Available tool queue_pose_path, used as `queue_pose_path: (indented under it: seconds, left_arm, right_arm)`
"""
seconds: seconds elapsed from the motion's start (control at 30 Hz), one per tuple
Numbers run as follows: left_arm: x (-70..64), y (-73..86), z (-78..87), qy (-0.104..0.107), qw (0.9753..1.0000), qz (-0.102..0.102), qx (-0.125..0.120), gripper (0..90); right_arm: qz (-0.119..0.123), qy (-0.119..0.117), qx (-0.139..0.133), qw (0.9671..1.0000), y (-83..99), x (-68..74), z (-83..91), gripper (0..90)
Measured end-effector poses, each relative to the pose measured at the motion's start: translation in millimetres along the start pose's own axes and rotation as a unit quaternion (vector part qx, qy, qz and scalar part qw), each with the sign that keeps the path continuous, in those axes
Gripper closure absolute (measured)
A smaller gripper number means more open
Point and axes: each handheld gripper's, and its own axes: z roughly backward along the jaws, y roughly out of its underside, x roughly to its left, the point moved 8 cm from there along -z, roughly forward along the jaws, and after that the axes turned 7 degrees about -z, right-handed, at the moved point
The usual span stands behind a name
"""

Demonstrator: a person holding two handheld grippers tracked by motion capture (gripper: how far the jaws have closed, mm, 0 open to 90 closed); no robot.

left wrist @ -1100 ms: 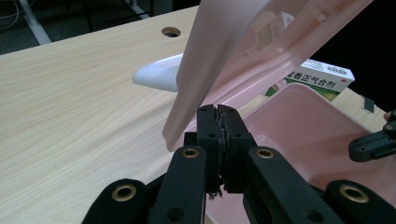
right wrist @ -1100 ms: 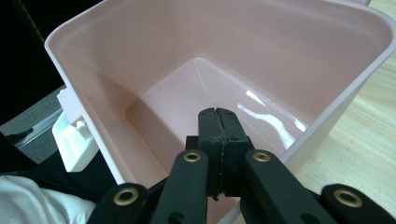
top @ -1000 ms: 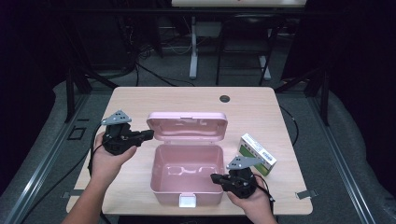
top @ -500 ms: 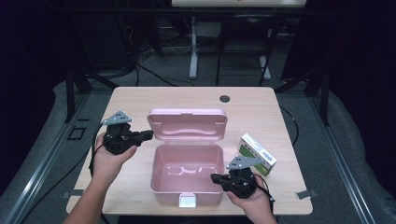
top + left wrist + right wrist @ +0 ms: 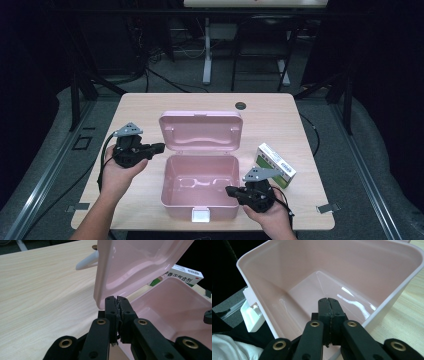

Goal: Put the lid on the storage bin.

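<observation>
Now both closed: left gripper [image 5: 159, 147] beside lid edge [image 5: 162, 131], right gripper [image 5: 230, 190] over box rim [image 5: 234, 172]

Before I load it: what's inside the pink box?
Nothing: the pink box shows a bare pink floor. The right gripper covers part of its right rim, and the near wall hides the floor's front strip.

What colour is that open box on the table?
The box is pale pink with a white front latch; the high view shows it best.

I see a light wooden table [image 5: 150, 105] — an open pink box [image 5: 200, 192] sits at its centre, a green-and-white carton [image 5: 275, 163] lies at the box's three o'clock, and a small dark disc [image 5: 241, 105] at twelve.
</observation>
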Motion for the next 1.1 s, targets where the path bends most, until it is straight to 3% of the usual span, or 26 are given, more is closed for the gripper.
queue_pose_path:
  seconds: [0.67,0.9,0.97,1.03,1.1]
  left_arm:
    - [-4.2,30.4,-20.3,0.012,0.9994,0.018,0.027,82.9]
    - [-4.1,33.1,-23.2,0.004,0.9996,0.016,0.024,86.3]
    - [-1.8,33.9,-23.2,-0.009,0.9995,0.012,0.028,85.8]
    - [-2.8,35.2,-24.2,-0.004,0.9994,0.020,0.028,85.5]
    - [-3.1,36.5,-26.0,-0.008,0.9995,0.015,0.026,84.7]
  right_arm:
    - [-0.002,-0.003,0.000,1.0000,0.2,-0.2,0.1,89.9]
    - [-0.001,-0.003,0.000,1.0000,0.2,-0.2,0.1,89.9]
    - [-0.001,-0.001,-0.002,1.0000,0.0,-0.6,0.3,89.9]
    - [-0.003,-0.007,0.000,1.0000,0.4,0.0,0.1,90.0]
    - [-0.001,-0.003,-0.001,1.0000,0.2,-0.1,-0.1,90.0]
